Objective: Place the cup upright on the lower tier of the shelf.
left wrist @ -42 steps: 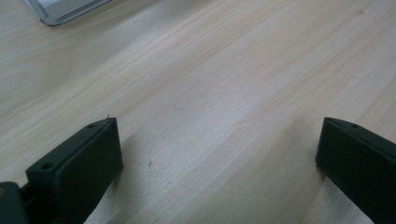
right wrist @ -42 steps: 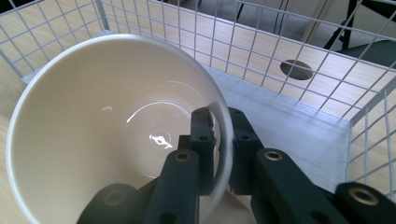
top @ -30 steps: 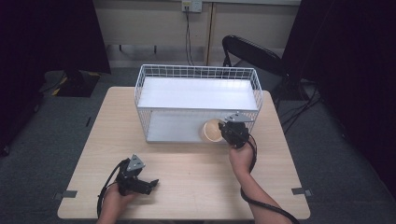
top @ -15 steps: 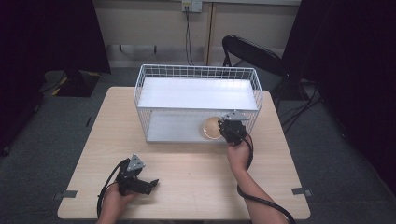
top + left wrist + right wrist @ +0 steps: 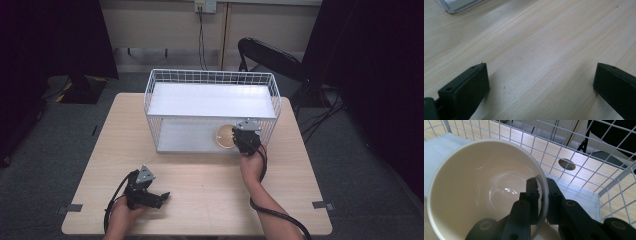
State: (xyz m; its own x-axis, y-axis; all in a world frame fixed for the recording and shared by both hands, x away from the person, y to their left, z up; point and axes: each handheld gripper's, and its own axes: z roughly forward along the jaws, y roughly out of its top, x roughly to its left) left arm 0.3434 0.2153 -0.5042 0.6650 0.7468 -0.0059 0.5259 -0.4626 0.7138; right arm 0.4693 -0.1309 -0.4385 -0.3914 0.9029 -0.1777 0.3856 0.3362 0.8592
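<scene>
The left gripper (image 5: 161, 196) lies low at the near left of the wooden table (image 5: 210, 185), its jaws spread wide with bare wood between them in the left gripper view; farther in, the right gripper (image 5: 241, 141) reaches to the front right of the white wire rack (image 5: 210, 80), its jaws pinched on the rim of a cream bowl (image 5: 484, 192), one jaw inside the wall and one outside; the bowl sits tilted on the rack's lower shelf, its mouth open toward the camera; beyond the table stands a black chair (image 5: 270, 52).
</scene>
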